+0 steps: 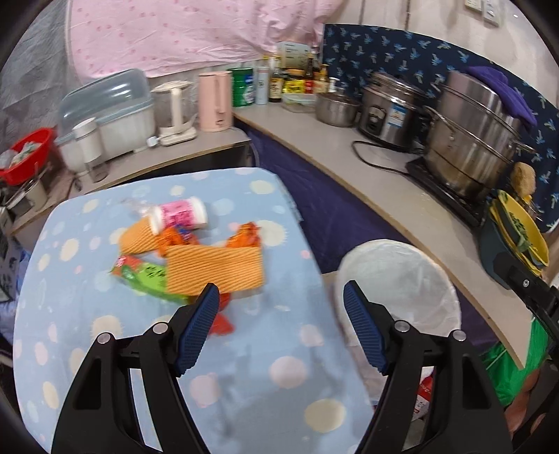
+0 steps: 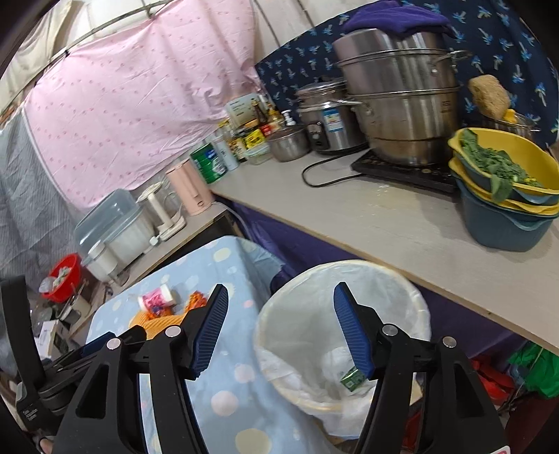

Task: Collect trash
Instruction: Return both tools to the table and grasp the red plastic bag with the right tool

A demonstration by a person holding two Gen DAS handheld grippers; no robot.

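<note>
Pink cloth [image 1: 181, 31] hangs behind a cluttered kitchen corner, and a small table under a pale blue spotted cover [image 1: 104, 349] stands in front of it. At the far left a red basin [image 1: 26, 155] sits low beside a lidded plastic dish box [image 1: 108, 108], then a pink kettle [image 1: 215, 101] and a green can [image 1: 242, 85].

On the cover lies the trash: a pink-labelled white bottle [image 1: 180, 216] on its side, two ribbed orange cup sleeves [image 1: 213, 267] touching orange wrappers [image 1: 244, 235], and a green wrapper [image 1: 146, 276] partly under the nearer sleeve. The left hand-held gripper [image 1: 281, 297] hovers over the cover's near edge, jaws spread wide with nothing between them; its left finger overlaps the nearer sleeve in view.

Just right of the table stands a round bin with a white liner [image 2: 279, 335]; a small green carton [image 2: 353, 379] lies inside. The right hand-held gripper [image 2: 281, 300] hangs above the bin, wide apart and empty.

Beyond the bin a long counter [image 2: 349, 213] carries a rice cooker [image 2: 328, 118], a stacked steel steamer [image 2: 401, 97] on a black hob, and yellow and blue basins [image 2: 506, 195] holding greens.
</note>
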